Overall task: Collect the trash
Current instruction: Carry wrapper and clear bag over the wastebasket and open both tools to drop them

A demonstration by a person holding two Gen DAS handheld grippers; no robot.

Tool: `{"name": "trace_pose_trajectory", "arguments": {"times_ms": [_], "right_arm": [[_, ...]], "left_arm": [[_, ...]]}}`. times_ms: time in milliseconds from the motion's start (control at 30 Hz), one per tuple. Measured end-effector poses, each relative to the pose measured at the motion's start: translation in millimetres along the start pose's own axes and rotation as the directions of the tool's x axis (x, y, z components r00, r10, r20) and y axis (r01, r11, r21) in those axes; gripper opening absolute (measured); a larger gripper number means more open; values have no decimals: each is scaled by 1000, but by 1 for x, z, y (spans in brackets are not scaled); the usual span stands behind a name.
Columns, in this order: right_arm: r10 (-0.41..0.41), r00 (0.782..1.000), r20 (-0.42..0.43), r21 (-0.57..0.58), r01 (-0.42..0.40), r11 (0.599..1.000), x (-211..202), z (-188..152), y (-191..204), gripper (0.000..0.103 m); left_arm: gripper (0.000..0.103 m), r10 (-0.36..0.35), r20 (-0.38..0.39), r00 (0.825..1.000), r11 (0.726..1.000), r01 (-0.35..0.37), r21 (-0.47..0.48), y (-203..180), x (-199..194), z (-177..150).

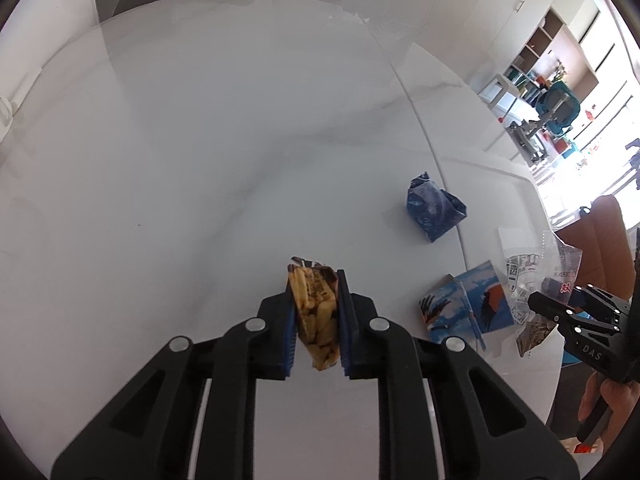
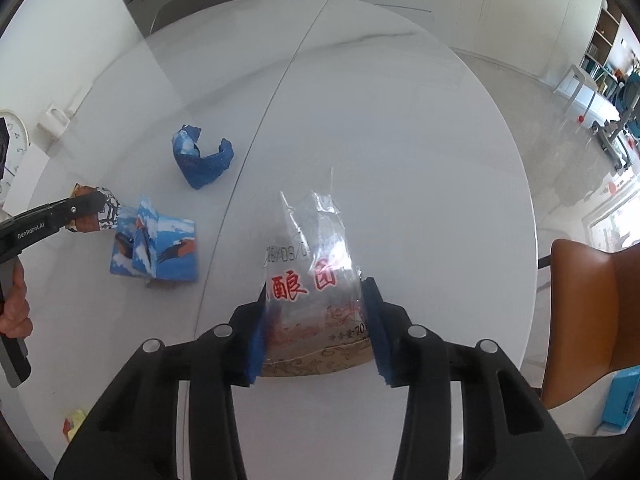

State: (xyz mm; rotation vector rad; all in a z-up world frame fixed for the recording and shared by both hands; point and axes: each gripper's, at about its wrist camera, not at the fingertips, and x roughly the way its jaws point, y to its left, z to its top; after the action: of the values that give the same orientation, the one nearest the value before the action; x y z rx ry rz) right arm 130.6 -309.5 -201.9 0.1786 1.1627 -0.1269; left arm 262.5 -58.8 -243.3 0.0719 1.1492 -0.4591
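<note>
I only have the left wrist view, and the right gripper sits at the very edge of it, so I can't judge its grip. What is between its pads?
Observer: The right gripper has its pads against both sides of a clear bag printed with red characters and a date.
Operator: And my own catch, seen from the side?
Observer: The left gripper pinches the snack wrapper. The side facing away from you is brown with a black-and-white pattern.
Operator: The crumpled blue wrapper looks like a closed lump to me.
Observer: In the right wrist view the crumpled blue wrapper curls into an open U, apart from the flattened blue carton.
</note>
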Motion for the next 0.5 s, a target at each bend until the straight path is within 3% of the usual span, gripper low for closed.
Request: {"name": "trace_pose_trajectory", "arguments": {"times_ms": [267,500], "right_arm": [[7,1000,24,-2,-7,1000,-40,-16,7,43],[0,999,47,-14,0,1000,-92,-48,19,43]], "left_arm": [[16,-29,36,999,999,28,40,-2,-43,-10],[16,-57,28,998,995,55,86,-28,-88,-45]]}}
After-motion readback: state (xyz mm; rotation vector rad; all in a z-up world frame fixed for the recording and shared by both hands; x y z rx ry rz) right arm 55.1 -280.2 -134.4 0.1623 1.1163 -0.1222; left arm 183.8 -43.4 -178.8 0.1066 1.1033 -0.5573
